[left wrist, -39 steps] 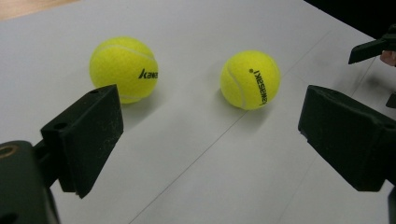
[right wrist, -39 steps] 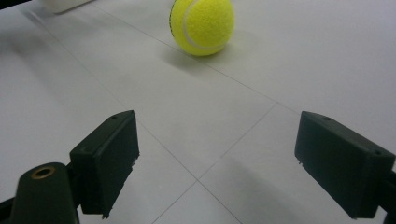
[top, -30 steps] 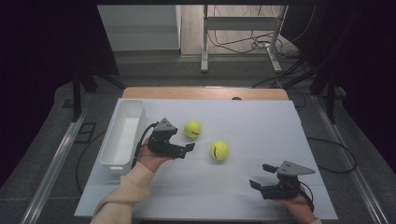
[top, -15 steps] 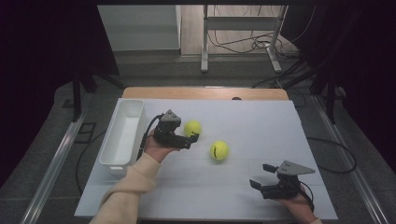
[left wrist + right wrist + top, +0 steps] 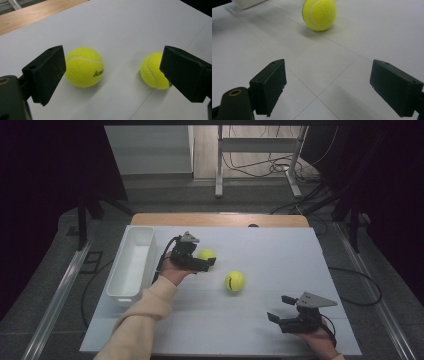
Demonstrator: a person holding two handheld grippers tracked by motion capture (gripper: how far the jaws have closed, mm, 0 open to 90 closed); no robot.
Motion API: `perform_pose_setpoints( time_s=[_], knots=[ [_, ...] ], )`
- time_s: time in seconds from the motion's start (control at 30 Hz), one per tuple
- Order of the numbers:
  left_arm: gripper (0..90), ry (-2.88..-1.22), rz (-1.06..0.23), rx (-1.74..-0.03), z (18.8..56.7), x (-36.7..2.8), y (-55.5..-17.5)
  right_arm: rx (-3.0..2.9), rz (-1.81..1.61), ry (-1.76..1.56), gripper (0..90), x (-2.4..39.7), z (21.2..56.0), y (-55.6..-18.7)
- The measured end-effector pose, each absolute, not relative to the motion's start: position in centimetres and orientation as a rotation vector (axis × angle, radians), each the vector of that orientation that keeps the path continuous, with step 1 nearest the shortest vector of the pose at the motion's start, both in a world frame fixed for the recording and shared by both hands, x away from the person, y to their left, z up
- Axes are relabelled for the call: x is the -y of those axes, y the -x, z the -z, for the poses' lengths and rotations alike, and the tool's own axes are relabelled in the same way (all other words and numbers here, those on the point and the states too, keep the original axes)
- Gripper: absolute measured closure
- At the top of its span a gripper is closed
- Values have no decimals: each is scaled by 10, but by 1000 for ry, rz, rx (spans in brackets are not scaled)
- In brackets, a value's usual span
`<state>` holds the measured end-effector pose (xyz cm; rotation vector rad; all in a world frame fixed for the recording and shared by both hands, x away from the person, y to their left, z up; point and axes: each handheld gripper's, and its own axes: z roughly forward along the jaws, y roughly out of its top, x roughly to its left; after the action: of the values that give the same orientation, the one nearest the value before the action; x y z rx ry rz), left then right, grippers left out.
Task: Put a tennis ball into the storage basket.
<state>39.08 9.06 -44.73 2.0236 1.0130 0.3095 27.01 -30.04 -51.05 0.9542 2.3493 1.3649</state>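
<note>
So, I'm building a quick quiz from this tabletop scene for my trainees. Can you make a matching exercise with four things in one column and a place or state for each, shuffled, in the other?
Things:
1. white rectangular plastic bin
2. yellow felt tennis ball with black lettering
3. second yellow felt tennis ball
4. right black two-jaw gripper

Places or states:
A. open, low over the white table at its near right
B. at the table's left edge
C. alone near the table's middle
D. just ahead of the left black two-jaw gripper

Pairs: 1-B, 2-D, 3-C, 4-A
</note>
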Motion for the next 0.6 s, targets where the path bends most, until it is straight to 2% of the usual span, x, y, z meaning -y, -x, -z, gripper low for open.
perform_pose_setpoints(
  time_s=[0.6],
  knots=[
    [76, -2073, -312, -1048, 450, -87, -415, -2346, -1376, -964, 144, 301, 511, -270]
  ],
)
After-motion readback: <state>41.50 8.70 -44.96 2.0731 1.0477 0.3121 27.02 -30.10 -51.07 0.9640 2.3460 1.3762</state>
